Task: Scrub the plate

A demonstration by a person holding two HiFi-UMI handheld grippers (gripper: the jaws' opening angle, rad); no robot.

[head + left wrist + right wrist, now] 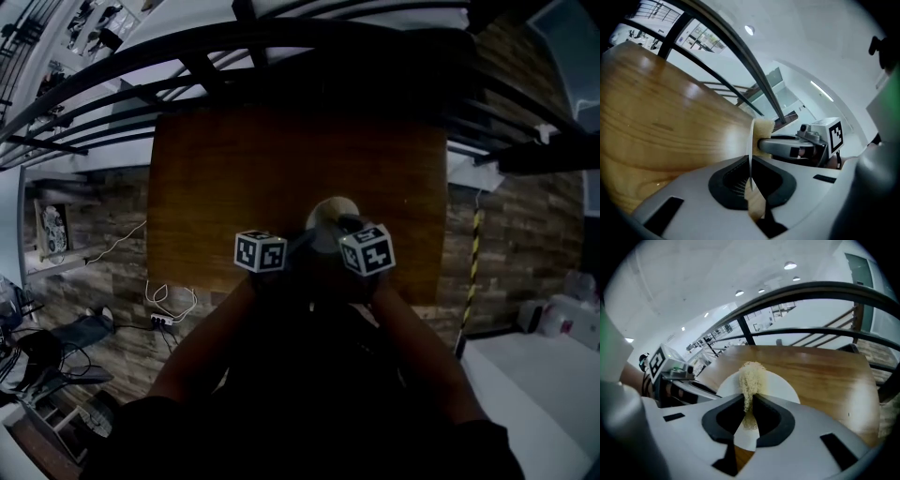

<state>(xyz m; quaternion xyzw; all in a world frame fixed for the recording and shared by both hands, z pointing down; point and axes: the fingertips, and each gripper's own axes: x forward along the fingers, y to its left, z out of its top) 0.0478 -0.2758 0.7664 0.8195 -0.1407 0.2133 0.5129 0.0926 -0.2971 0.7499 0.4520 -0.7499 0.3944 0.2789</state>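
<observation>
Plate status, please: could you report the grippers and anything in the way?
Left gripper shut on plate rim. Right gripper shut on sponge. Sponge against plate face, above table. Nothing seen in the way.

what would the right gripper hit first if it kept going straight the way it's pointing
Most likely the white plate: the sponge in the right gripper leads straight onto its face, perhaps touching; depth is unclear.

Head view dim and underexposed — gripper views bright under ceiling lights (pixel 790 265), fisheye-bent, dark corners
</observation>
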